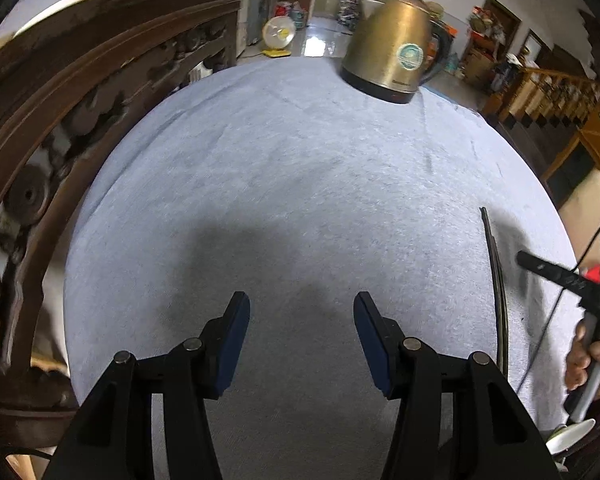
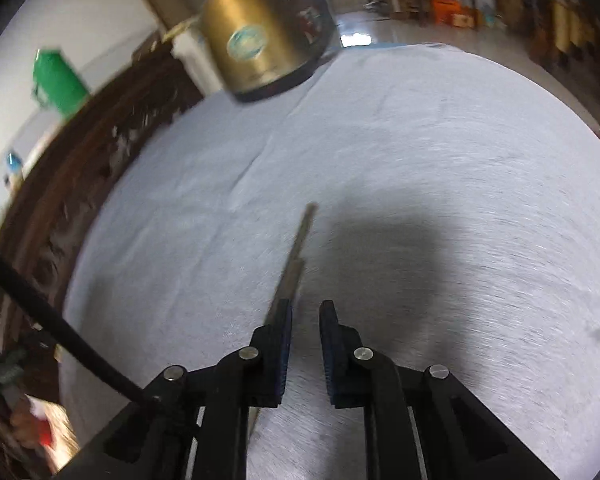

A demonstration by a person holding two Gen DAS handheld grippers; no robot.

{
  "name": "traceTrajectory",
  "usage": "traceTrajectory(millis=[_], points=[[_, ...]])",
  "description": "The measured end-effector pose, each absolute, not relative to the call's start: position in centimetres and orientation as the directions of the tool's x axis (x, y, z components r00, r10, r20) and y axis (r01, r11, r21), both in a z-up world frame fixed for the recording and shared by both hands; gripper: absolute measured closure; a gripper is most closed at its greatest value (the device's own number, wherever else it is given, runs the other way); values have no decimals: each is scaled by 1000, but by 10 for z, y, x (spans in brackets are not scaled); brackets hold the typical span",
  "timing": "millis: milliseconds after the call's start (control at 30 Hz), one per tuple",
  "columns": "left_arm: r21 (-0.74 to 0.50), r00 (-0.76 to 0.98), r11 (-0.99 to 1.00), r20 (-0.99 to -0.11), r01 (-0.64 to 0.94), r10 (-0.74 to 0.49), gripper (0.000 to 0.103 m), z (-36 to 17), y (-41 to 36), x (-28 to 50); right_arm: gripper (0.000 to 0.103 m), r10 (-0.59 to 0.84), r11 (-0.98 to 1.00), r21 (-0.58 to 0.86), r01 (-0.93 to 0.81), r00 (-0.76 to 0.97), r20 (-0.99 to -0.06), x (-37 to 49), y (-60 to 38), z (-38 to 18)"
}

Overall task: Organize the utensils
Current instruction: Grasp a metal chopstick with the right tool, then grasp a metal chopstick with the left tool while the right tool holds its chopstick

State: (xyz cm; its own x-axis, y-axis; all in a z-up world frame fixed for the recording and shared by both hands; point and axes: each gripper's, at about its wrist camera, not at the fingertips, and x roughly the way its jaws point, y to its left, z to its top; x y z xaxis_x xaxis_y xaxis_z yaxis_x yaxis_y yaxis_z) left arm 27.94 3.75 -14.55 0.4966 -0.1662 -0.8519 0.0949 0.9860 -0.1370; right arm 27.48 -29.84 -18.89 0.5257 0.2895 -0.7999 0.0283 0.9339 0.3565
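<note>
A pair of dark chopsticks [image 1: 496, 280] lies on the grey tablecloth [image 1: 300, 184] at the right in the left wrist view. My left gripper [image 1: 302, 312] is open and empty above the cloth, well left of them. In the blurred right wrist view the chopsticks [image 2: 298, 248] lie on the cloth just ahead of and left of my right gripper [image 2: 305, 312]. Its jaws stand a narrow gap apart with nothing between them; the chopsticks pass outside the left finger [image 2: 282, 340]. A white spoon or dish [image 1: 570, 436] shows at the bottom right edge.
A brass electric kettle [image 1: 396, 48] stands at the far edge of the table; it also shows in the right wrist view [image 2: 256, 40]. A carved dark wooden chair back [image 1: 60, 128] borders the table's left side. The person's hand [image 1: 592, 360] holds the right gripper's handle.
</note>
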Motion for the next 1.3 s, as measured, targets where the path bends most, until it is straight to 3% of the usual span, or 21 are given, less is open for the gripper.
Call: traceTrajectory(millis=[200,400,567,700,900,1000,1300], points=[[-110,520,984,-837,143,-169,48,-135,24,287,85,317,921,388,35,510,-800,278,-302,-188],[-120,514,983,-840,140,-176,48,-136,24,285,85,278,956,289,-47,457,-845,281,-266,-197],[-135,507,982,-842,133,-184,48,-137,29,284,85,139,990,135,-44,479,-867,275,-254,-197],[-128,518,979,-833,159,-193,48,-133,24,282,88,136,987,159,8,475,-869,276,-269,-198],[-107,501,952,-831,285,-243,48,-131,-7,305,87,100,989,137,48,456,-884,289,-273,-197],[-149,424,910,-848,388,-319,48,-135,-34,330,92,120,985,163,58,452,-884,293,-278,-198],[-224,245,798,-875,559,-417,48,-144,-136,377,92,80,980,150,130,431,-899,262,-324,-200]])
